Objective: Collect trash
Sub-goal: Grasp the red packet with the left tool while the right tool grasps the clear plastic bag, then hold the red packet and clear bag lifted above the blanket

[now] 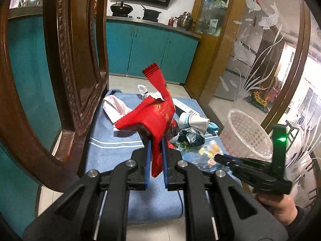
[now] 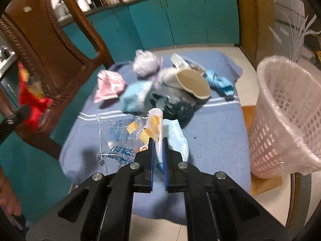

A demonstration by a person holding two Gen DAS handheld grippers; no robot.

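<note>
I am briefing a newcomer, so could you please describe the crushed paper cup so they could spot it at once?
Start at the blue towel spread beside the white lattice basket. In the trash heap at its far end lies the paper cup, tipped on its side. Unlike the soft wrappers and bags around it, it shows a squashed oval mouth with a brown inside.

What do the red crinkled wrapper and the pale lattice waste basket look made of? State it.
Red crinkled wrapper: likely glossy plastic film; sharp creases, serrated end. Pale lattice waste basket: seemingly rigid moulded plastic with grid holes, lined with thin clear bag film at the rim.
</note>
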